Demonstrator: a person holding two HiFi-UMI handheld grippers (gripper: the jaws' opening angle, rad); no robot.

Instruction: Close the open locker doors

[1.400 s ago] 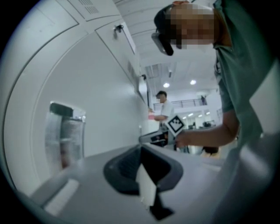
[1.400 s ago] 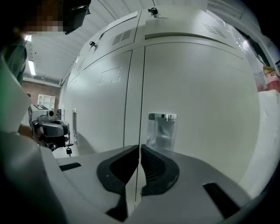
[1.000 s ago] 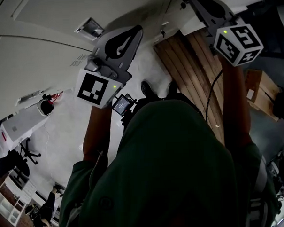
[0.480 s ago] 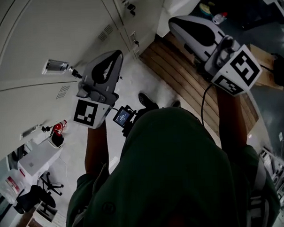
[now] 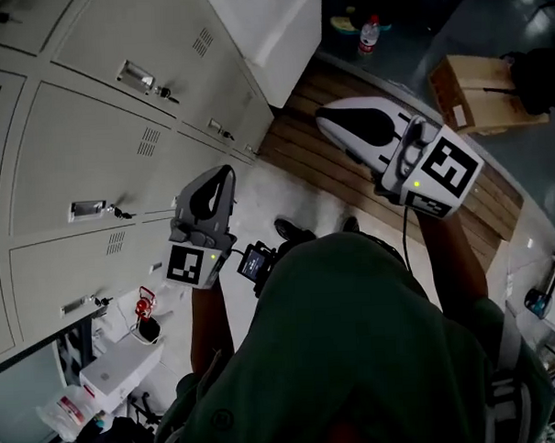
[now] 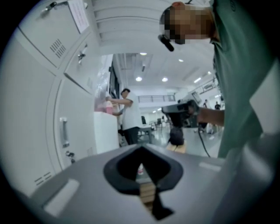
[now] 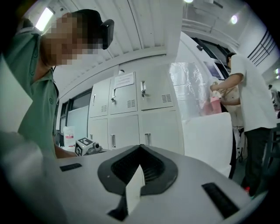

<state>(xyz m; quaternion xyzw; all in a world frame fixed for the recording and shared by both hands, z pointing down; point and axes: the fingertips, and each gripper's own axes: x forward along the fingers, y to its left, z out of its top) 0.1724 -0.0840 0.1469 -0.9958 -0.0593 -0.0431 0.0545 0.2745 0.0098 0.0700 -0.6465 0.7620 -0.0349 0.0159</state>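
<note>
both grippers have swung round, and the open locker door (image 5: 274, 28) now shows at the locker bank's (image 5: 72, 133) far end. our left gripper (image 5: 224, 172) and right gripper (image 5: 326, 118) are closed tight, empty. we judge we're approaching; next, push its outer face.

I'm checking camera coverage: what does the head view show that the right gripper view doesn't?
Only the head view: a cardboard box, a plastic bottle and wooden floor planks. Only the right gripper view: a person in a white shirt and a paper sheet on a locker door. Both: the grey lockers and the wearer's green shirt.
</note>
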